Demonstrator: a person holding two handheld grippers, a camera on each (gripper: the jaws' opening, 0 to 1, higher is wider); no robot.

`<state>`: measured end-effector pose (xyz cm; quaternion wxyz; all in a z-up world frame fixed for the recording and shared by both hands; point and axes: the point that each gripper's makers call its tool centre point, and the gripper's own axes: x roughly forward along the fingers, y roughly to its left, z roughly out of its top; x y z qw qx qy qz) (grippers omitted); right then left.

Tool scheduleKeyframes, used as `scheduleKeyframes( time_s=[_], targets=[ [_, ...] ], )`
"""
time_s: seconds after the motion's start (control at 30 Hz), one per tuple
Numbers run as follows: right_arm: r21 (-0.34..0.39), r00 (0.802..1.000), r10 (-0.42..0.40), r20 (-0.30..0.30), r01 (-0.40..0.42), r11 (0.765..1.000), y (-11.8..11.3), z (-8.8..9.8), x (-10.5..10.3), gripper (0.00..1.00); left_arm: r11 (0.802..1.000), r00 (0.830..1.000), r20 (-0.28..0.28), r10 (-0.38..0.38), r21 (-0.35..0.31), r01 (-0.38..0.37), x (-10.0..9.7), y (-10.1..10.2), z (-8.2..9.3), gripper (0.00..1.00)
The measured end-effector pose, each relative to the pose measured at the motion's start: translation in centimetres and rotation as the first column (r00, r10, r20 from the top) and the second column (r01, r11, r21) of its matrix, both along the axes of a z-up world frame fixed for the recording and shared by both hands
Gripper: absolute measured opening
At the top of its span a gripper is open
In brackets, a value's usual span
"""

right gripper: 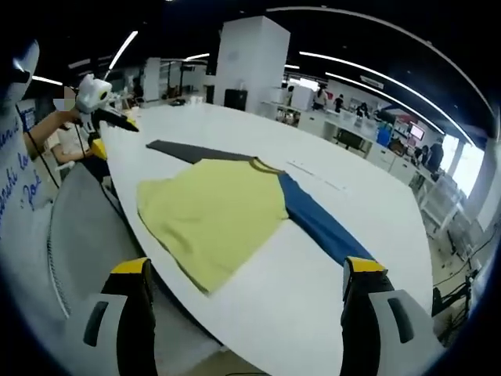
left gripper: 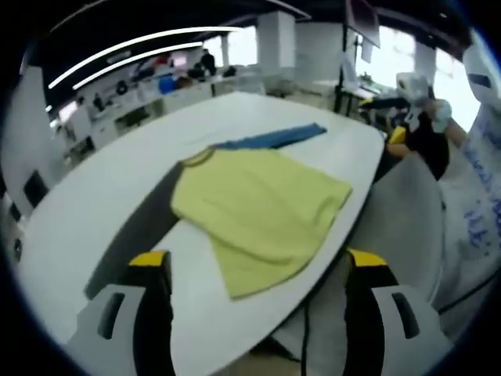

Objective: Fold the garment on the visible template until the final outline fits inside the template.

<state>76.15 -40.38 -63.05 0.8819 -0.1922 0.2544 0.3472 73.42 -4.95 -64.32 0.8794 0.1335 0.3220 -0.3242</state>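
A yellow garment [left gripper: 262, 207] lies flat on the white table [left gripper: 102, 204], part of its lower edge hanging over the near rim. A dark grey sleeve [left gripper: 149, 215] runs out to its left and a blue sleeve [left gripper: 274, 139] lies behind it. From the other side, the yellow garment [right gripper: 211, 215] has the grey sleeve [right gripper: 188, 151] at the far left and the blue sleeve [right gripper: 321, 223] at the right. My left gripper [left gripper: 258, 262] stands open just off the table edge, holding nothing. My right gripper [right gripper: 246, 270] is open too, short of the garment's hem.
A person in white clothing with blue writing [left gripper: 481, 188] stands beside the table, a hand [right gripper: 47, 125] holding the left gripper [right gripper: 98, 98] at the far corner. The right gripper [left gripper: 411, 90] shows at the upper right. Desks and a pillar [right gripper: 250, 59] fill the room behind.
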Motion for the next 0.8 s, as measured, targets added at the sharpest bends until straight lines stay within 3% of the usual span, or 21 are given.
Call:
scheduleKeyframes(
  time_s=[0.23,0.3,0.43,0.6,0.73,0.8],
  targets=[
    [0.020,0.999,0.000,-0.040,0.001,1.000,1.3,-1.2,-0.2,0.99,1.000,0.999,-0.029,-0.017,0.004,0.017,0.9,0.5,-1.0,0.71],
    [0.021,0.998,0.007,-0.066,-0.006,1.000,1.7,-1.9,-0.4,0.95,1.000,0.999,-0.038,-0.012,0.001,0.012,1.2,0.7,-1.4,0.67],
    [0.007,0.995,0.021,-0.096,-0.020,1.000,1.8,-3.1,-0.2,0.90,0.999,0.993,-0.116,0.000,-0.043,-0.005,0.6,0.7,-3.1,0.51],
    [0.044,0.992,0.014,-0.122,-0.008,0.999,2.6,-3.8,0.0,0.81,0.999,0.992,-0.121,0.025,-0.041,-0.030,1.2,1.4,-4.9,0.53],
    [0.017,0.987,0.042,-0.156,-0.040,0.999,3.4,-5.3,-0.4,0.78,0.996,0.988,-0.146,0.054,-0.057,-0.062,1.4,1.9,-5.5,0.41],
    [0.014,0.984,0.048,-0.173,-0.046,0.999,3.8,-6.1,-0.6,0.76,0.998,0.989,-0.141,0.053,-0.012,-0.055,1.5,2.2,-6.2,0.42]
  ],
)
